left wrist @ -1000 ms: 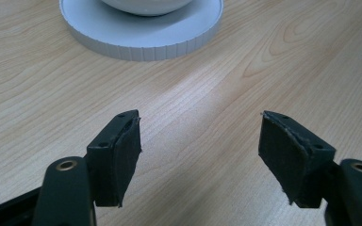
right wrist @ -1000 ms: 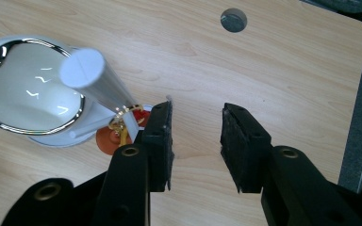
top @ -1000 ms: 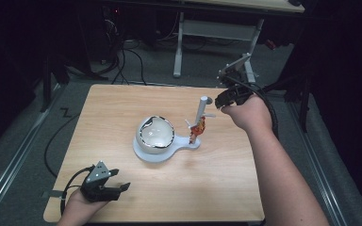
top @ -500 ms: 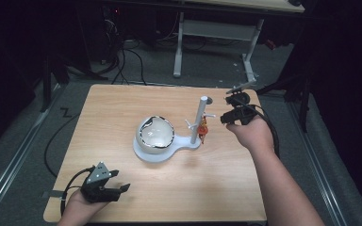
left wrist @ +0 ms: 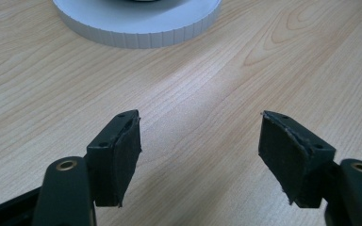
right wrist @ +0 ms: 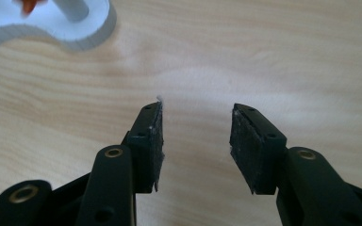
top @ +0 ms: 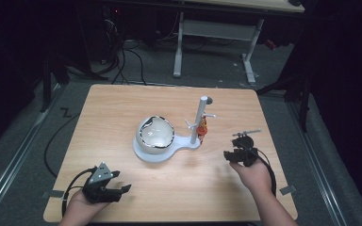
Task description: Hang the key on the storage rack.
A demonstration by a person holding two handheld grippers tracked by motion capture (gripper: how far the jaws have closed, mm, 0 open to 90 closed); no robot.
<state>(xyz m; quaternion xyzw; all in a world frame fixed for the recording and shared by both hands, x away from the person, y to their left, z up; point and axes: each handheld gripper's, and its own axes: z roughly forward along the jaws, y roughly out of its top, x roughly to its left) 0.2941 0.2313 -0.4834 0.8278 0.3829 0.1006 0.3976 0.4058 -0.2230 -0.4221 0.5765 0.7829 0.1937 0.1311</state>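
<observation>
A white stand (top: 184, 145) sits mid-table; its round base carries a pale, dark-rimmed bowl (top: 156, 134). Its upright post (top: 199, 117) has small pegs, and an orange item (top: 201, 126) hangs on one. My right gripper (top: 231, 147) is low over the wood to the right of the stand, apart from it. Its jaws have just been opening and nothing is between them (right wrist: 195, 136). The stand's lobe (right wrist: 82, 35) lies ahead and to the left of them. My left gripper (top: 121, 181) rests at the near left, open and empty (left wrist: 200, 141), facing the ribbed base rim (left wrist: 136, 33).
The wooden table (top: 122, 108) has bare surface around the stand. Behind its far edge stand white desk legs (top: 178, 47) and dark cables on a grey floor. A cable (top: 56, 141) runs off the table's left side.
My right hand has come down and back from the post to the table's right side. The orange item stays on its peg. My left gripper has not moved.
</observation>
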